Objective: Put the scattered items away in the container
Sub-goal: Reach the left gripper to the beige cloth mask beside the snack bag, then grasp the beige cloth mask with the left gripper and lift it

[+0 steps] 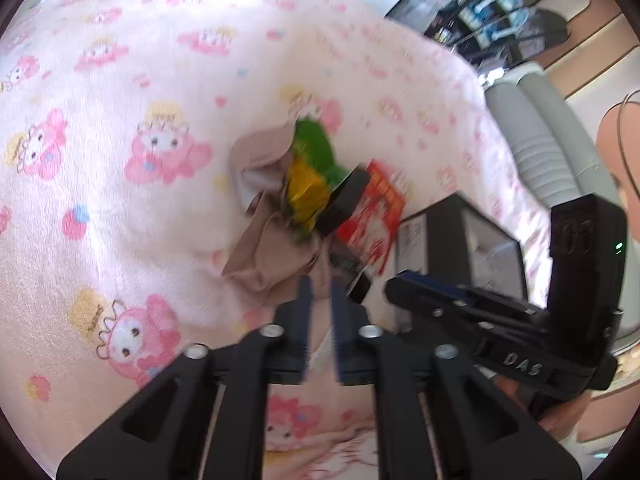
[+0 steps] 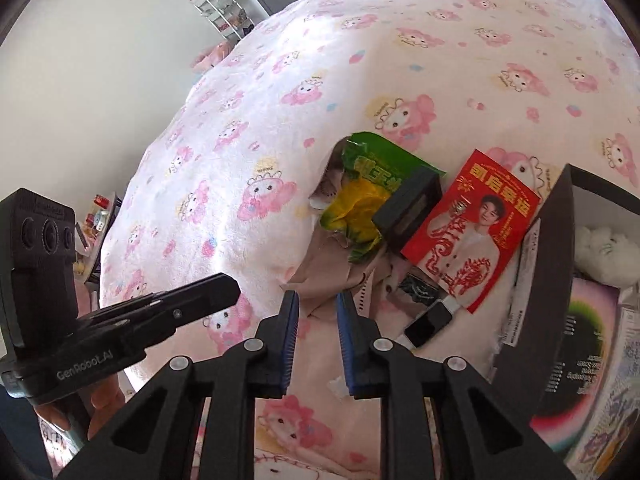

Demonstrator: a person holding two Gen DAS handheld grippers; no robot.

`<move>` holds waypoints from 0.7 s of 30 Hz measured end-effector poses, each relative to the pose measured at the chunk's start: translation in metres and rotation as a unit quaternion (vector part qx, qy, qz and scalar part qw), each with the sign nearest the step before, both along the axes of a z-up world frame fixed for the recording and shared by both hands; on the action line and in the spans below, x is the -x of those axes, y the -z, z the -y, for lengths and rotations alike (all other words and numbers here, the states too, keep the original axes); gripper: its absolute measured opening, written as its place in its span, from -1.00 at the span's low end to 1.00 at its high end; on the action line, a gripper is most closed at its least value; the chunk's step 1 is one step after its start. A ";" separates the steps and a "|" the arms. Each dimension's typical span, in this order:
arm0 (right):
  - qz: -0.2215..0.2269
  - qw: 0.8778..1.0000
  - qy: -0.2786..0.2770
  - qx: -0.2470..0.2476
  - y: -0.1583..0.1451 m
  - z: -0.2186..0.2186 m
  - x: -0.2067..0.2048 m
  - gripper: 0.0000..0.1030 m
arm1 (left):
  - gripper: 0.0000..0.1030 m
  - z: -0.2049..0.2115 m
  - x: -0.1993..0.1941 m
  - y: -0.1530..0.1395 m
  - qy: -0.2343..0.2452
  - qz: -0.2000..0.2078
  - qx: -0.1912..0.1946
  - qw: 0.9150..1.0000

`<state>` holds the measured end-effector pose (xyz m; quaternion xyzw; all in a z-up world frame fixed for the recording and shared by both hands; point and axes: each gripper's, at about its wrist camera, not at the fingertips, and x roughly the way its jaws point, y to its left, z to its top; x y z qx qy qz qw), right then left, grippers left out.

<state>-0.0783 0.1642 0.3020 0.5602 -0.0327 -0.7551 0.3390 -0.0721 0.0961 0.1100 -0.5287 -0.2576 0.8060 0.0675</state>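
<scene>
A pile lies on the pink cartoon blanket (image 2: 280, 120): beige cloth (image 1: 264, 256) (image 2: 324, 280), a green and yellow snack bag (image 1: 312, 176) (image 2: 368, 196), a small black box (image 1: 346, 204) (image 2: 408, 212), a red printed packet (image 1: 376, 216) (image 2: 476, 236) and a phone (image 2: 428, 322). The black container (image 1: 464, 240) (image 2: 552, 272) stands at the right. My left gripper (image 1: 319, 292) is open a little, empty, at the cloth's near edge. My right gripper (image 2: 318, 300) is open and empty, just short of the cloth.
The container holds a white plush toy (image 2: 604, 252) and printed cards (image 2: 584, 344). A shelf rack (image 2: 224, 8) stands by the far wall. A grey ribbed hose (image 1: 548, 148) and dark shelves (image 1: 492, 12) are beyond the bed.
</scene>
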 end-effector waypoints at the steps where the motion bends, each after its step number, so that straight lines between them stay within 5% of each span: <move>1: 0.008 1.000 0.001 -0.013 0.005 -0.001 0.001 -0.64 | -0.20 0.005 0.001 0.008 0.001 0.011 0.003 1.000; 8: 0.073 0.995 0.018 -0.067 0.068 0.020 0.006 -0.23 | -0.10 0.033 0.016 0.062 -0.010 0.059 -0.022 0.998; 12: 0.093 0.991 0.035 -0.091 0.103 0.033 0.021 -0.07 | 0.14 0.036 0.038 0.090 -0.001 0.072 -0.056 0.996; 14: 0.111 0.989 0.032 -0.087 0.120 0.038 0.025 -0.06 | 0.02 0.035 0.047 0.103 0.002 0.081 -0.073 0.994; 16: 0.129 0.989 0.022 -0.073 0.131 0.045 0.026 -0.07 | -0.89 0.031 0.051 0.108 0.012 0.082 -0.090 0.992; 21: 0.103 0.994 0.001 -0.030 0.119 0.043 0.022 -0.85 | -0.90 0.011 0.040 0.072 0.040 0.034 -0.085 0.995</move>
